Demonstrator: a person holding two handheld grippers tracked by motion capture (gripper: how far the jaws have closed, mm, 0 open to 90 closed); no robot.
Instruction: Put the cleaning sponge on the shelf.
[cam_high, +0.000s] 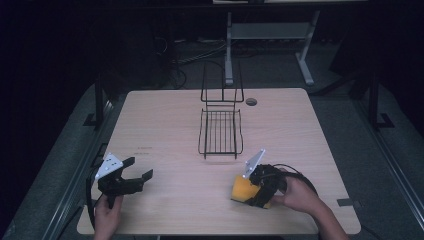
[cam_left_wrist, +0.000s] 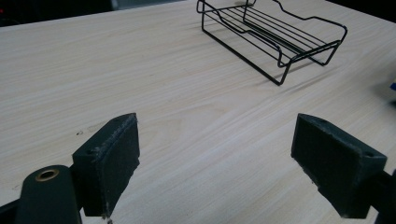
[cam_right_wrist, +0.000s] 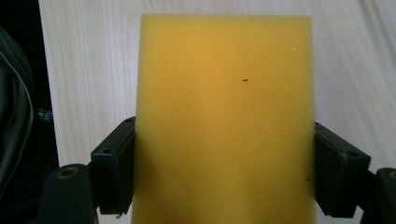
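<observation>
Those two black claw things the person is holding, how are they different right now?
The left gripper has nothing between its fingers, which stand wide apart over bare table; the right gripper has its fingers against both sides of a yellow sponge. The left sits near the table's left edge, the right nearer its right. Both are black, hand-held, with a grey plate on top.

Wire rack (cam_high: 220, 131) at the middle of the surface (cam_high: 165, 120), toward the far edge; sponge (cam_high: 241, 189) near right, between right gripper (cam_high: 260, 192) fingers (cam_right_wrist: 112, 168); left gripper (cam_high: 134, 175) near left, well apart from both
</observation>
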